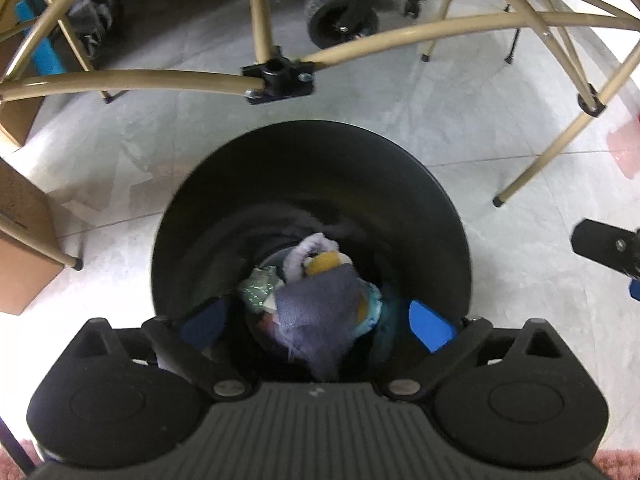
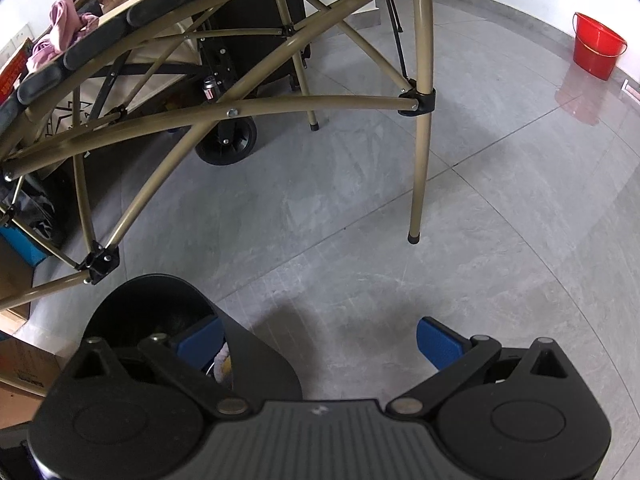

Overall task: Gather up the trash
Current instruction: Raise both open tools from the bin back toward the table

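Note:
A black round trash bin (image 1: 312, 184) stands on the grey tiled floor. At its bottom lies trash: a purple-grey cloth-like piece (image 1: 320, 312), a lilac strip, a yellow bit and a shiny wrapper (image 1: 258, 290). My left gripper (image 1: 316, 324) is open above the bin's mouth, its blue pads wide apart and empty. My right gripper (image 2: 320, 340) is open and empty; its left finger sits over the bin's rim (image 2: 256, 344), its right finger over bare floor. Part of the right gripper shows at the right edge of the left wrist view (image 1: 608, 244).
A folding table's tan metal frame (image 1: 276, 76) and legs (image 2: 420, 168) stand just beyond the bin. Cardboard boxes (image 1: 24, 248) are at the left. A black wheeled cart (image 2: 230, 140) is behind the frame. A red bucket (image 2: 596, 46) stands far right.

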Available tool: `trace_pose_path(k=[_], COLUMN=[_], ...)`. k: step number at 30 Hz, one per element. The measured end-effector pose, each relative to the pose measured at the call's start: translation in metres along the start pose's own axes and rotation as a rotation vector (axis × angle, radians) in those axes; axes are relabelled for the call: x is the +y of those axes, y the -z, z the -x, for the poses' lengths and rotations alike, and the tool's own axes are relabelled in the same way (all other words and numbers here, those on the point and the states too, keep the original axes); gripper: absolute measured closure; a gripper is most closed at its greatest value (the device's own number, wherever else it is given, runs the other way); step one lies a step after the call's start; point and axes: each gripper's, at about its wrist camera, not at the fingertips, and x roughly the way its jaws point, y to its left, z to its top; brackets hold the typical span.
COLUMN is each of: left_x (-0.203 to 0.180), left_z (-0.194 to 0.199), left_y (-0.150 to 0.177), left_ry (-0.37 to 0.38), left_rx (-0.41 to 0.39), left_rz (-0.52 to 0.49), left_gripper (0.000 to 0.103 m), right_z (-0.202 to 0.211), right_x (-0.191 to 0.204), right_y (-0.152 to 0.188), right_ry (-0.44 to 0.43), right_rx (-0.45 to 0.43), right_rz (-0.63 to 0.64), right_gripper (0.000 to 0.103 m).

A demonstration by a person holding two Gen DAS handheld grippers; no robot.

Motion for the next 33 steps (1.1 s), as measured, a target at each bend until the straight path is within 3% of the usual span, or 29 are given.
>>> trace_pose_path(k=[22,33], left_x=[-0.003,0.0], left_z=[0.006,0.044], left_y=[0.002,0.0], left_ry=[-0.035,-0.039], left_rx=[-0.015,-0.154], left_rz=[-0.03,-0.038], left_gripper=[0.0,0.0], right_z=[0.001,0.019], right_x=[-0.001,-0.001], right_y=[0.0,-0.003], right_ry=[-0.006,-0.043], right_rx=[-0.003,-0.043], right_rz=[0.0,0.006], right_gripper=[0.0,0.0])
